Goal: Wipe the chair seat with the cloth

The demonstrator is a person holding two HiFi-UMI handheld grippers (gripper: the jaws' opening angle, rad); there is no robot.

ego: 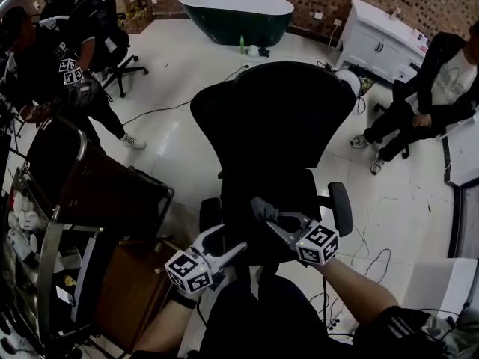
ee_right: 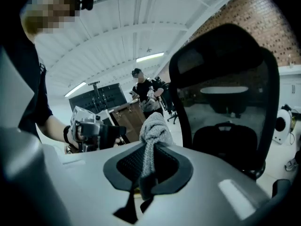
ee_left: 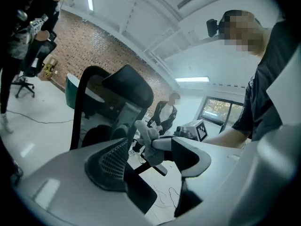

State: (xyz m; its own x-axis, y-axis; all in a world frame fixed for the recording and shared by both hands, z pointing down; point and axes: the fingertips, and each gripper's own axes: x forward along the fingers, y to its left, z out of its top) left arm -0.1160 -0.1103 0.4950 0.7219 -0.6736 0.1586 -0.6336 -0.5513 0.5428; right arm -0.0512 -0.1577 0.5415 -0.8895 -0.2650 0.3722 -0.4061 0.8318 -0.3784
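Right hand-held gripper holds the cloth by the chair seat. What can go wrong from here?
1. The cloth is pinched as a small bunch in the right hand-held gripper; drag on the chair seat may pull it out.
2. The armrest sits close on the right; wide strokes may hit it.

The chair [ego: 271, 159] is open on its near side, and its seat [ego: 258, 189] can be reached from above, between the two armrests. The left armrest [ego: 209, 217] and right armrest [ego: 340, 206] fence the seat's sides, and the tall backrest [ego: 273, 111] closes its far edge. Left of the chair a dark cabinet [ego: 112, 193] stands near, narrowing that flank. Right of the chair the white floor [ego: 404, 215] is open except for loose cables [ego: 378, 254]. A seated person [ego: 426, 96] is well beyond them.
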